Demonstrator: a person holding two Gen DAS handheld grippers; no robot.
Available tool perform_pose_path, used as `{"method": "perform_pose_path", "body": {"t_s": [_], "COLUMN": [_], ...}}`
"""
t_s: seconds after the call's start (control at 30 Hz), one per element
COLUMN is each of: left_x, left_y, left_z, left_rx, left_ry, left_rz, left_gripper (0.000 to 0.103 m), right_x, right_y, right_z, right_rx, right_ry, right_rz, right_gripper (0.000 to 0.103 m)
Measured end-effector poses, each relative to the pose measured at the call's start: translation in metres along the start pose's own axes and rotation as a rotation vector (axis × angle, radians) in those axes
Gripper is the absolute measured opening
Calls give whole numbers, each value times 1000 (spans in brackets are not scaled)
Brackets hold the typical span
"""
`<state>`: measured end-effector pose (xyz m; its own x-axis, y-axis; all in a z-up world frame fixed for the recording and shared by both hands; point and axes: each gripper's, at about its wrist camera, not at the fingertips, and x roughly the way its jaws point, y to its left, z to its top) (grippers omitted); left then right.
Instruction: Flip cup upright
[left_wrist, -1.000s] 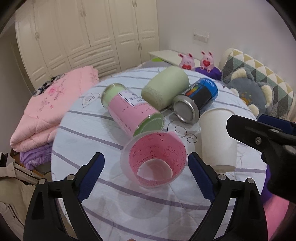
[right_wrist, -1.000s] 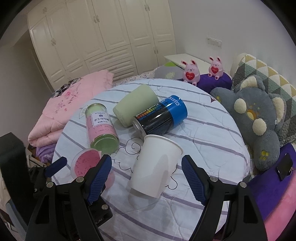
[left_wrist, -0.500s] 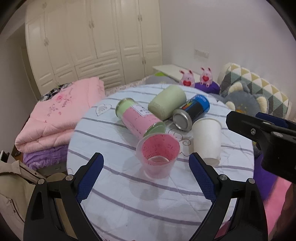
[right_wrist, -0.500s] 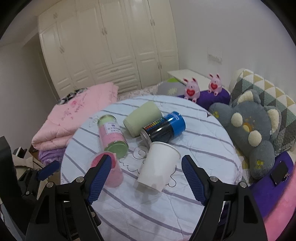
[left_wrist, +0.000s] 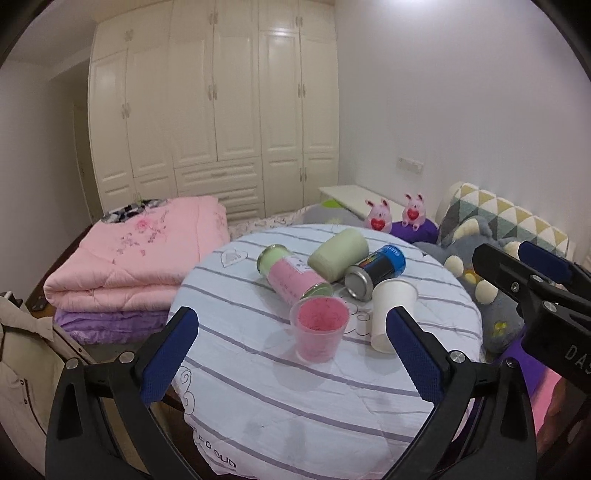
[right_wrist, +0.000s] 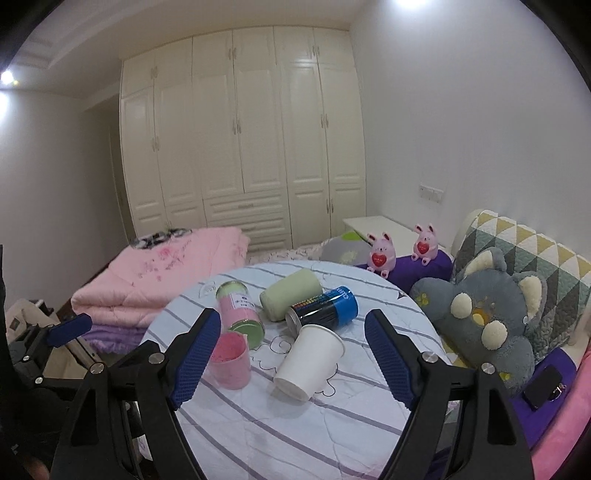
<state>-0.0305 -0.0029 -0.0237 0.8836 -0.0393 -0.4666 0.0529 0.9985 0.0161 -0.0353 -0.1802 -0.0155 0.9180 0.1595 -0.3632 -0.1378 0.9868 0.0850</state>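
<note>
Round tabletop (left_wrist: 295, 424) under a white cloth with grey-purple stripes, carrying five containers clustered toward the far half. Translucent pink plastic cup (left_wrist: 320, 334) stands upright, mouth up, nearest of the group in the left wrist view, apart from both grippers. Just right of it a white paper cup (left_wrist: 391, 314) leans tilted, rim up and away, base on the cloth. Behind the pink cup a pink cylindrical canister with pale green ends (left_wrist: 291, 278) lies on its side, its near end just beside the pink cup's rim. Farther back a pale green cylinder (left_wrist: 338, 254) lies on its side, and next to it a black-and-blue metal can (left_wrist: 375, 271) lies with its silver end toward the camera, close to the paper cup's rim. Left gripper (left_wrist: 295, 354) released, jaws spread wide, nothing between them, held back from the near edge of the tabletop. Right gripper (right_wrist: 293, 356) likewise released and empty; in its view the paper cup sits framed between the spread fingers but untouched. Surroundings: folded pink quilt (left_wrist: 140, 251) on the bed to the left, grey plush bear (right_wrist: 484, 314) at right, two small pink rabbit toys (right_wrist: 382, 254) at the far side, cream wardrobe (right_wrist: 240, 147) along the far wall.
</note>
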Motion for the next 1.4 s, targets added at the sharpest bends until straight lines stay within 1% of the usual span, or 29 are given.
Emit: {"method": "perform_pose_path", "body": {"t_s": [0.3, 0.43, 0.8, 1.1, 1.4], "left_x": [-20, -27, -36, -37, -34], "left_y": [-14, -17, -32, -39, -47], "left_z": [-5, -4, 2, 8, 22], "left_rx": [29, 27, 48, 49, 47], "left_ry": [-30, -52, -77, -77, -50], "left_rz": [-7, 9, 8, 8, 18], "left_gripper": [103, 103, 103, 103, 103], "right_x": [-17, -21, -28, -29, -28], "right_y": [-11, -15, -26, -37, -37], "right_z": [-9, -10, -13, -7, 3], "right_rx": [0, 3, 8, 11, -10], "right_ry": [-36, -43, -70, -83, -94], "right_rz": [-37, -39, -47, -55, -69], "right_gripper": [82, 82, 82, 82, 82]}}
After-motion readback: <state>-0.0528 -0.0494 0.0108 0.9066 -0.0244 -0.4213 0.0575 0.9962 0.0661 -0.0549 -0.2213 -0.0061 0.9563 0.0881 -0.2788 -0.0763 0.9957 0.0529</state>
